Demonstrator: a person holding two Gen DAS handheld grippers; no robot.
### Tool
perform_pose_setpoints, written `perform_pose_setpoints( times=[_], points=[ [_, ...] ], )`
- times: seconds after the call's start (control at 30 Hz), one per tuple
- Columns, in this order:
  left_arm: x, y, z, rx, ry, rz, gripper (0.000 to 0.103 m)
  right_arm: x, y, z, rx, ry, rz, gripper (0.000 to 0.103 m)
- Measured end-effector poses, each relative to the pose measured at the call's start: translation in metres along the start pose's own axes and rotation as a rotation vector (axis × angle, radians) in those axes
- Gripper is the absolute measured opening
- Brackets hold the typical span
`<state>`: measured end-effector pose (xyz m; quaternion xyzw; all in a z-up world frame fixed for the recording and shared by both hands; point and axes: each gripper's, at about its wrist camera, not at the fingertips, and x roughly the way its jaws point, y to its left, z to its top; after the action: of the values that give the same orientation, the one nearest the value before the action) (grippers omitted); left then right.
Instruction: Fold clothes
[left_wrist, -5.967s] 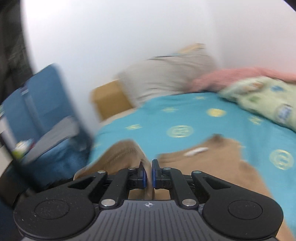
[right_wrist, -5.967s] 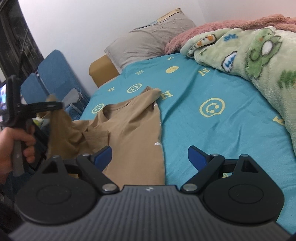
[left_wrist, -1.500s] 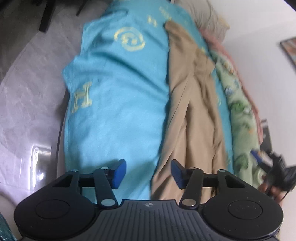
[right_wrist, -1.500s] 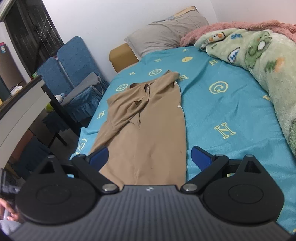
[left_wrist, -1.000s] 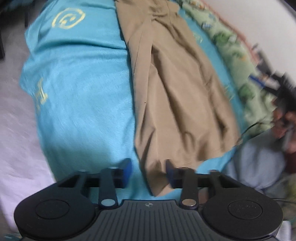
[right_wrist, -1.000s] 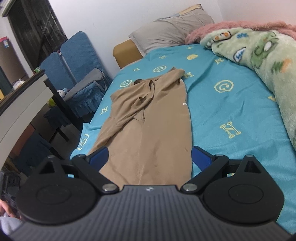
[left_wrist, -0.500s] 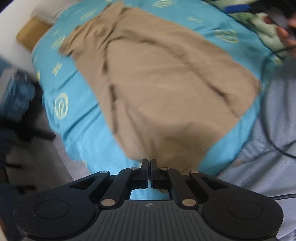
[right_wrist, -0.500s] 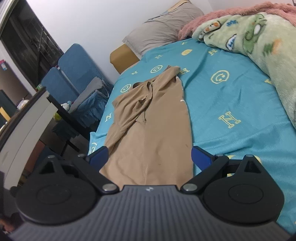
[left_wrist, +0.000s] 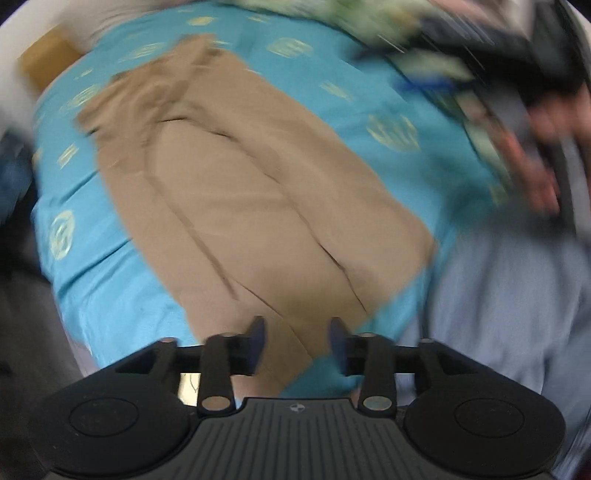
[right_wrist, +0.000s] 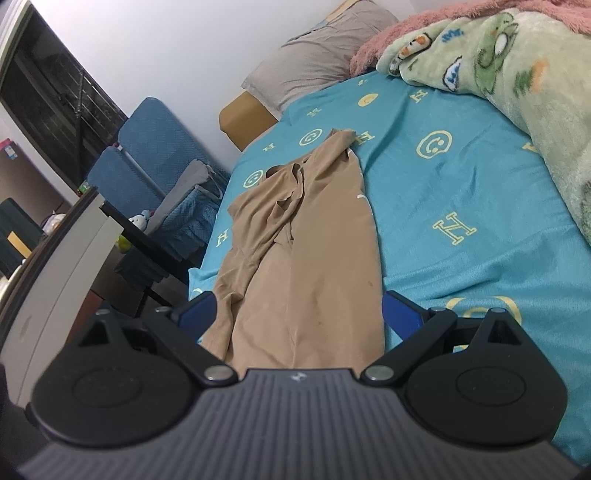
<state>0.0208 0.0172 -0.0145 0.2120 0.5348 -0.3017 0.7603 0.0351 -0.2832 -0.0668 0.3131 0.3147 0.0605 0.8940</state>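
The tan garment (right_wrist: 306, 236) lies lengthwise on the teal bedsheet (right_wrist: 461, 192), collar toward 12 o'clock. The left gripper (left_wrist: 297, 341) is opening above its near hem, gripping nothing. The right gripper (right_wrist: 299, 314) gapes wide, empty.

Left wrist view motion-blurred, right wrist view sharp, even light, fisheye-bent edges

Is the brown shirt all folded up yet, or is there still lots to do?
Not yet. Done: the brown shirt lies lengthwise on the blue sheet, one side already folded over the middle. In hand: nothing; the left gripper is opening above the shirt's near edge without pinching it, and the right gripper is wide open. Left: probably tidying the bunched collar end and folding the long strip shorter.
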Motion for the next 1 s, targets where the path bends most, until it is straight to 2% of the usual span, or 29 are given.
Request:
perform_pose_setpoints(
  times=[0.1,0.2,0.27,0.33,0.37,0.4,0.47,0.53,0.6,0.67,0.83,1.0],
  points=[
    [0.007,0.033,0.001,-0.185,-0.012,0.001,0.045,0.003,-0.002,0.0,0.019,0.014,0.004,0.098],
    [0.029,0.054,-0.001,-0.369,0.06,-0.002,0.045,0.005,-0.003,-0.003,0.029,0.03,0.007,0.098],
    [0.041,0.063,-0.002,-0.44,0.101,0.005,0.045,0.006,-0.003,-0.003,0.032,0.036,0.006,0.098],
    [0.051,0.067,-0.002,-0.491,0.139,0.019,0.051,0.006,-0.004,-0.004,0.037,0.038,0.003,0.098],
    [0.054,0.068,-0.001,-0.507,0.157,0.029,0.059,0.006,-0.005,-0.004,0.041,0.038,0.002,0.098],
    [0.059,0.066,0.002,-0.507,0.178,0.031,0.064,0.007,-0.006,-0.004,0.044,0.039,0.0,0.098],
    [0.058,0.06,0.004,-0.475,0.171,0.031,0.062,0.008,-0.007,-0.004,0.048,0.042,-0.003,0.098],
    [0.056,0.052,0.004,-0.437,0.166,0.037,0.048,0.009,-0.008,-0.005,0.055,0.05,-0.004,0.098],
    [0.052,0.043,0.004,-0.394,0.16,0.048,0.015,0.01,-0.009,-0.005,0.067,0.059,0.0,0.098],
    [0.044,0.034,0.003,-0.355,0.138,0.081,0.004,0.011,-0.01,-0.006,0.075,0.064,0.003,0.098],
    [0.013,0.002,0.004,-0.156,0.042,0.186,0.002,0.01,-0.012,-0.005,0.084,0.064,0.009,0.098],
    [-0.015,-0.023,0.005,-0.035,-0.039,0.205,0.001,0.01,-0.012,-0.005,0.09,0.063,0.01,0.098]
  ],
)
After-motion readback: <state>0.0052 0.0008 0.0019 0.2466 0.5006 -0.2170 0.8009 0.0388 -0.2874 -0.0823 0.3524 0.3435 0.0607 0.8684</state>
